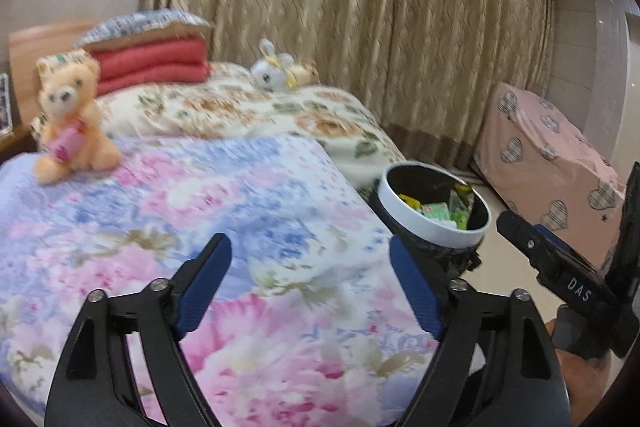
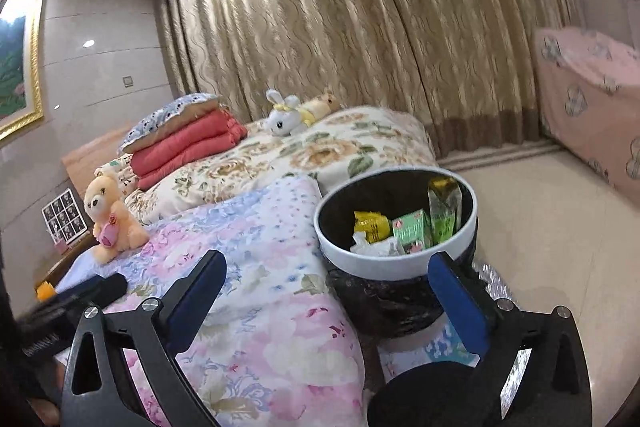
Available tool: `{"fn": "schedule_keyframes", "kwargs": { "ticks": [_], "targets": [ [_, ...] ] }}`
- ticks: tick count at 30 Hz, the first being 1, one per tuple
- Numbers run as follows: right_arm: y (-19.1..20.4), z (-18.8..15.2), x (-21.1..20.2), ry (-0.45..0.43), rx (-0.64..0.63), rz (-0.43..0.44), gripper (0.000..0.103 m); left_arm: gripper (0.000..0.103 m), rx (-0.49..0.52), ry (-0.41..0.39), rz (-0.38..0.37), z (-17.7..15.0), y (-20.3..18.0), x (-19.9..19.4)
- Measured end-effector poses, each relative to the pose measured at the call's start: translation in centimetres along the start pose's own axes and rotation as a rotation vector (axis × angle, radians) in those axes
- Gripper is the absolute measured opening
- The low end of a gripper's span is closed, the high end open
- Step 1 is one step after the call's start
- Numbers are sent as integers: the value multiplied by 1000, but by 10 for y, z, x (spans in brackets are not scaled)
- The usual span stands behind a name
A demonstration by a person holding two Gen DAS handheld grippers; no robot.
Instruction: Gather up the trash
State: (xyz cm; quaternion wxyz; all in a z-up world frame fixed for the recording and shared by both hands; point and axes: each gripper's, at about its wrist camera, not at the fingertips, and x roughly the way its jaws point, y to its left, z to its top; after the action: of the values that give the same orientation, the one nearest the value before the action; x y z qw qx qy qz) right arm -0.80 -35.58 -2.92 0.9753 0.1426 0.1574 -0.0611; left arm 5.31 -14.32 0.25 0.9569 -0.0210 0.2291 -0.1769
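Note:
A round trash bin [image 2: 384, 269] with a white rim and a black liner stands on the floor against the bed's corner. Inside it lie a green carton [image 2: 412, 231], a yellow wrapper [image 2: 372, 225], a tall green packet [image 2: 444, 207] and white tissue [image 2: 372, 247]. My right gripper [image 2: 327, 259] is open and empty, just in front of the bin's near rim. My left gripper [image 1: 309, 243] is open and empty over the pink and blue floral quilt [image 1: 200, 207], with the bin [image 1: 432, 233] to its right. One of the right gripper's fingers [image 1: 520, 231] shows beside the bin.
On the bed sit a peach teddy bear [image 1: 68, 115], a white rabbit plush [image 1: 272, 69] and folded red blankets [image 1: 152, 63]. Beige curtains [image 2: 360, 27] hang behind. A pink covered box [image 1: 552, 163] stands on the tiled floor [image 2: 540, 227] to the right.

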Motion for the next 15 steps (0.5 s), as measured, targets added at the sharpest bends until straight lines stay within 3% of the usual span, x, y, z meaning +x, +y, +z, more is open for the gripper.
{"fn": "schedule_keyframes", "kwargs": {
  "ticks": [6,15],
  "targets": [
    [9,-10,-5,-49,-48,-11,103,95,38,-79,72,-10,2,-15],
    [19,-18,-3,-39,-92,4,103,95,73,-103,115,-21,0,-20]
  ]
}}
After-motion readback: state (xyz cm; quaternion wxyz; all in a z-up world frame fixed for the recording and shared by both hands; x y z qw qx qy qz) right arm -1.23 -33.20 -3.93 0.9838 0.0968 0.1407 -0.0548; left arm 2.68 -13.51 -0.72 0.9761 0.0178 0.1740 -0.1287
